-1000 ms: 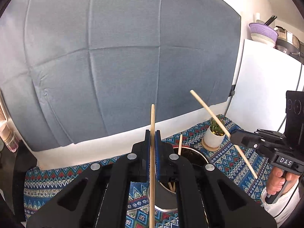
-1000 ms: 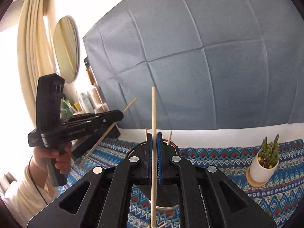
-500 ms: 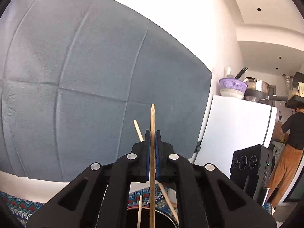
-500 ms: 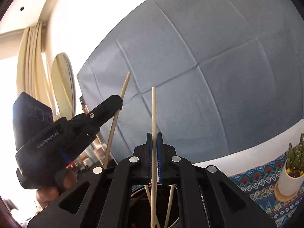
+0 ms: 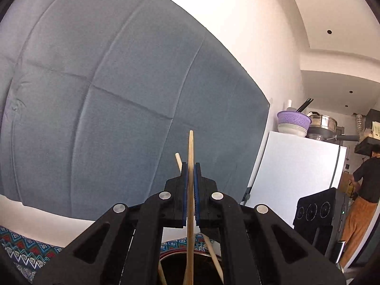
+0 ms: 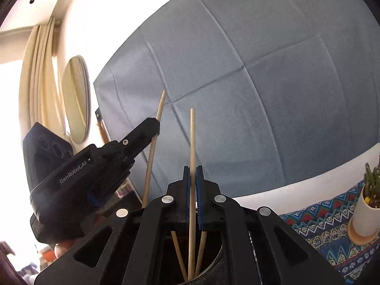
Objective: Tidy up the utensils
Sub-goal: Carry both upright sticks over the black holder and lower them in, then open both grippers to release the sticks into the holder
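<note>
My left gripper [image 5: 190, 168] is shut on a wooden chopstick [image 5: 190, 190] that stands upright, its lower end inside a dark round holder [image 5: 180, 258] just below the jaws. My right gripper [image 6: 192, 169] is shut on a second chopstick [image 6: 192, 147], also upright, reaching down into the same holder [image 6: 213, 266], where two more sticks [image 6: 178, 254] lean. In the right wrist view the left gripper [image 6: 155, 128] appears at left, clamped on its chopstick [image 6: 153, 147]. Behind the left jaws another stick tip [image 5: 178, 160] shows.
A blue patterned cloth [image 6: 327, 216] covers the table. A small cactus in a white pot [image 6: 367, 211] stands at right. A grey backdrop [image 5: 106, 109] hangs behind. A white fridge [image 5: 294, 173] with a purple basket [image 5: 293, 120] is at right, a person [image 5: 363, 197] beyond.
Both grippers have sunk and tipped up to level, bringing the chopsticks upright with their lower ends into the holder. The table has mostly dropped out of the left view.
</note>
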The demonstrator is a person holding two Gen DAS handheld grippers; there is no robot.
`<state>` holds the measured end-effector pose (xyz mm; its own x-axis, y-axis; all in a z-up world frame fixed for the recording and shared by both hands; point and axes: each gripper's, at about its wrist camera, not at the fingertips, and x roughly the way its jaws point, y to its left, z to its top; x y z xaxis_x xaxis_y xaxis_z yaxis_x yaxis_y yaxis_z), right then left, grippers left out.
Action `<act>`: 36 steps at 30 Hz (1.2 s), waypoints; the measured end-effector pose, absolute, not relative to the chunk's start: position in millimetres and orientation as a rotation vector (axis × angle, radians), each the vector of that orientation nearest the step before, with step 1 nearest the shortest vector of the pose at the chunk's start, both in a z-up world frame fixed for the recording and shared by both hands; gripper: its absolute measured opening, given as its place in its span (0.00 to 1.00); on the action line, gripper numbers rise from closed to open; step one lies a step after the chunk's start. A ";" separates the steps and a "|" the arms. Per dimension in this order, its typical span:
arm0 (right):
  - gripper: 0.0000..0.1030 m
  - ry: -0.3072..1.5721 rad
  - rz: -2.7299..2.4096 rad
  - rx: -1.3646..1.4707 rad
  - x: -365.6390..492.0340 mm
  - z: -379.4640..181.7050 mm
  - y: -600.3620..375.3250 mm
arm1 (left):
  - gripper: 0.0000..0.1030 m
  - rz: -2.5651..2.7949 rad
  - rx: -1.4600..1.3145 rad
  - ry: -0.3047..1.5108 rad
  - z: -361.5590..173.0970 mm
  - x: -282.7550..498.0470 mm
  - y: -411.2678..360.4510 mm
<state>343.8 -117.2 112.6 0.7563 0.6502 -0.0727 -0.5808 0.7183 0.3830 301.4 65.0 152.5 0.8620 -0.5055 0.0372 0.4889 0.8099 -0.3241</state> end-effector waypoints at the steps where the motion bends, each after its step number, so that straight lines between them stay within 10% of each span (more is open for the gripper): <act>1: 0.05 0.210 0.685 0.334 342.9 112.5 -116.5 | 0.05 -0.528 -0.322 0.058 149.7 300.0 65.1; 22: 0.08 0.285 0.629 0.135 284.4 117.1 -129.9 | 0.05 -0.399 -0.208 0.188 152.6 242.6 77.7; 28: 0.09 0.309 0.591 0.096 266.2 118.3 -137.5 | 0.32 -0.388 -0.248 0.245 150.2 228.3 82.6; 36: 0.59 0.344 0.510 0.054 240.8 110.2 -149.7 | 0.65 -0.263 -0.171 0.373 138.4 210.2 73.5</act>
